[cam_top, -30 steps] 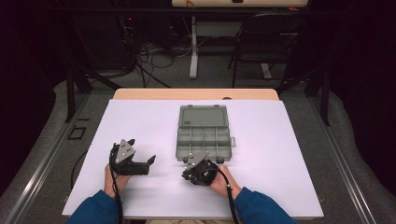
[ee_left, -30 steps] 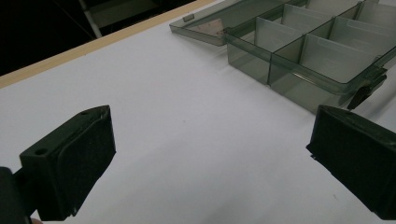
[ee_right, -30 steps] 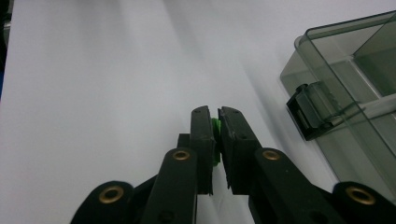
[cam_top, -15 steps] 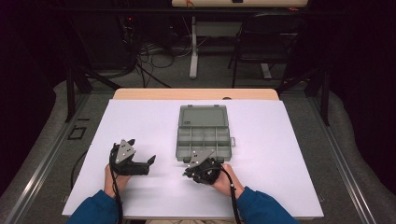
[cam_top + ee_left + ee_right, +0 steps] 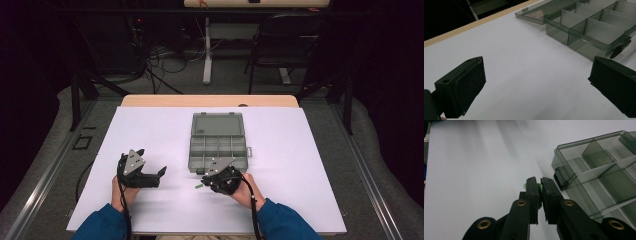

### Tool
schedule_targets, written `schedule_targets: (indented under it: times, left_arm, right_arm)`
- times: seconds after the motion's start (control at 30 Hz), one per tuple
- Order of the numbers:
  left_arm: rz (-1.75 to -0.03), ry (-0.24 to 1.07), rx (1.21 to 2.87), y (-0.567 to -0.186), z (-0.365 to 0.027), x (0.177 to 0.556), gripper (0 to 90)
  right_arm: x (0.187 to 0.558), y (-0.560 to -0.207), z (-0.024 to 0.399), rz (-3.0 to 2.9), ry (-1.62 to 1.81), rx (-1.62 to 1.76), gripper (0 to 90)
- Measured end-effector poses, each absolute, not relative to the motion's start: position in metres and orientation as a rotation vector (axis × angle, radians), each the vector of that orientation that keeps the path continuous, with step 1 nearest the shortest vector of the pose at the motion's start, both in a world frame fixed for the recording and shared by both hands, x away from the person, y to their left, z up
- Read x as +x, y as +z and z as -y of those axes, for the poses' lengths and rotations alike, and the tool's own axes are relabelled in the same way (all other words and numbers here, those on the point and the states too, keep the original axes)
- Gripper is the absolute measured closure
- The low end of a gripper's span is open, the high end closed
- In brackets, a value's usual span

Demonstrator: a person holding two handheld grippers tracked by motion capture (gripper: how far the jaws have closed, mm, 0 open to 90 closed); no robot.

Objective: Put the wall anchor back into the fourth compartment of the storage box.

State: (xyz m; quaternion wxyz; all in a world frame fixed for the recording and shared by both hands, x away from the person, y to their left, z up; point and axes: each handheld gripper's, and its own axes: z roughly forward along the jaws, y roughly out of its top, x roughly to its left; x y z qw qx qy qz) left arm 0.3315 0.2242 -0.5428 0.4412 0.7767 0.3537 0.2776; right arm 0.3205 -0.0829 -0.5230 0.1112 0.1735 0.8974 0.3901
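Progress: early stage, by judgement; small green piece (image 5: 539, 188) gripped, not yet placed in any compartment.
Done: pick-up of green piece, pinched between nearly closed jaws of right gripper (image 5: 539, 182).
Left: carry to compartment box (image 5: 218, 148), release into a cell, likely closing of lid afterwards.
Green piece, place: near 6 o'clock of box, just off its near-left corner; in high view a green sliver (image 5: 198, 187) at 9 o'clock of right gripper (image 5: 221, 178); cannot tell whether lifted clear of the white table sheet (image 5: 300, 165) or touching it.
Box, state: open, lid (image 5: 218, 124) laid flat at 12 o'clock of the tray; visible compartments empty.
Right gripper, state: almost fully closed, narrow gap taken up by green piece.
Left gripper (image 5: 536, 85), state: jaws wide apart, nothing between them, bare sheet beneath; resting at 9 o'clock of box, well apart from it.
High view, contribution: whole layout, both hands (image 5: 246, 190), left gripper (image 5: 140, 172), box near table centre; grip itself too small to judge.
Right gripper view, contribution: pinch on green piece, box latch (image 5: 562, 178) just beside jaw tips at 2 o'clock.
Left gripper view, contribution: box side walls and dividers (image 5: 584, 27) at 1 o'clock, low angle; empty cells confirmed.
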Motion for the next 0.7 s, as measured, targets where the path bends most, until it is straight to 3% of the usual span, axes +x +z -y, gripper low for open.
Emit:
schedule_targets:
  times: [0.7]
  left_arm:
    - [-0.878, 0.692, 1.928, -0.543, -0.224, 0.332, 0.2]
  right_arm:
    - [0.327, -0.508, 0.101, -2.557, 1.157, 0.55, 83.9]
